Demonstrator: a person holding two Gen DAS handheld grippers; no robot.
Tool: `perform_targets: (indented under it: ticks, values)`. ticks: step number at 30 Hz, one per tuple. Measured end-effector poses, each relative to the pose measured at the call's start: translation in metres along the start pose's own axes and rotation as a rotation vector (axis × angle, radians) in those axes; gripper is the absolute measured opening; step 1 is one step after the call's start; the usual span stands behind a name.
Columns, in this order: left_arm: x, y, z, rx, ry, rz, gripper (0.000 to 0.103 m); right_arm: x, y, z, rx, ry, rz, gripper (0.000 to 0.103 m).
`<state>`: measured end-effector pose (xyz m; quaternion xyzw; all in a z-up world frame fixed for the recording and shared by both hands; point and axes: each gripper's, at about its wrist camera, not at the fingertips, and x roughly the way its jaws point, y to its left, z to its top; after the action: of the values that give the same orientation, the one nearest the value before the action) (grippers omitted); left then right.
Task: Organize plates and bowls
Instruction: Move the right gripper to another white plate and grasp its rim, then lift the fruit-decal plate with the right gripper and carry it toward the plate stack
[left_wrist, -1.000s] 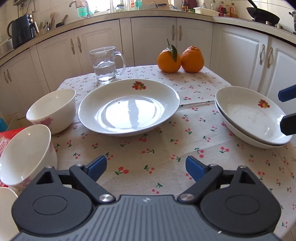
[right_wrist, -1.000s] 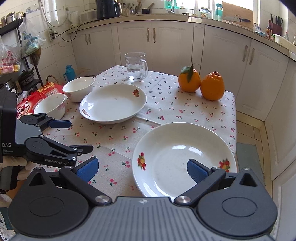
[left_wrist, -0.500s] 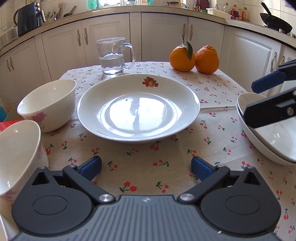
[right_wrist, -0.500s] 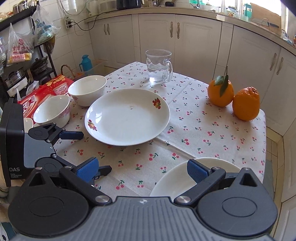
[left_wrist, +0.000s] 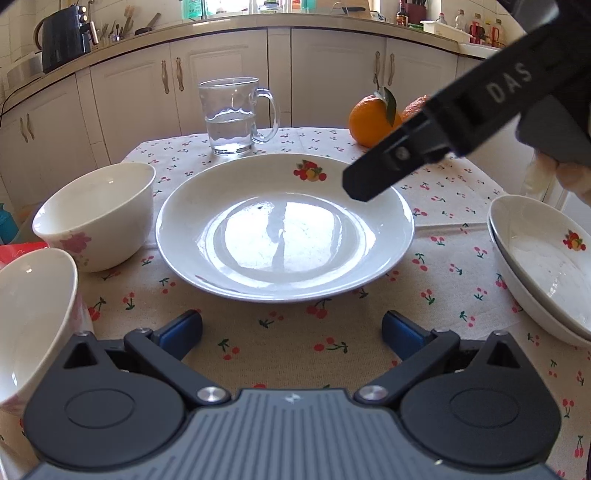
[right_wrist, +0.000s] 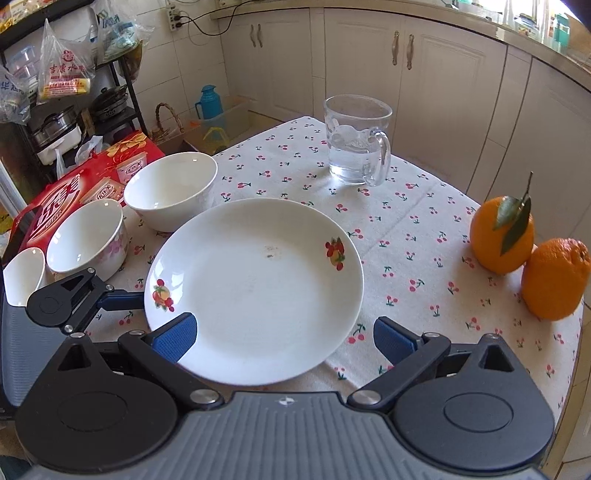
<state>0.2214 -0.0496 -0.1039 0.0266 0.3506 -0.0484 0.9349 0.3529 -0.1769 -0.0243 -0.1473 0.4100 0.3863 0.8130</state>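
glass mug (left_wrist: 233, 116): water | plate (left_wrist: 284, 230): empty | left tongs (left_wrist: 291, 332), right tongs (right_wrist: 284, 338): agape

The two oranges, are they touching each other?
Touching. In the right wrist view the leafy orange and the other orange meet with no tablecloth visible between them.

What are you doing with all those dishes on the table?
A person is tidying plates and bowls with a hand-held gripper in each hand. Neither holds anything yet. The left hand-held gripper is wide open, its jaws having just been opening, in front of the big white plate with fruit pictures. The right hand-held gripper is open too, hovering over that same plate. Two white plates are already stacked on the right, and white bowls wait on the left.
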Motion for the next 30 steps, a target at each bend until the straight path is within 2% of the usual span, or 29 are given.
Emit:
perform_targets:
  ticks: [6, 14, 18, 22, 30]
  values:
    - [-0.001, -0.002, -0.002, -0.01, -0.006, 0.011, 0.103, 0.029, -0.013, 0.028, -0.068, 0.033, 0.048, 0.103]
    - [-0.001, 0.002, -0.001, -0.008, -0.009, 0.001, 0.102, 0.067, -0.034, 0.055, -0.062, 0.057, 0.121, 0.102]
    - [-0.001, 0.003, 0.0, -0.009, -0.015, 0.002, 0.101, 0.084, -0.04, 0.061, -0.055, 0.077, 0.16, 0.092]
    - [-0.003, 0.005, 0.001, 0.006, -0.036, 0.023, 0.095, 0.094, -0.041, 0.062, -0.067, 0.095, 0.179, 0.082]
    - [0.001, 0.006, 0.003, 0.015, -0.044, 0.025, 0.092, 0.104, -0.047, 0.061, -0.054, 0.099, 0.221, 0.079]
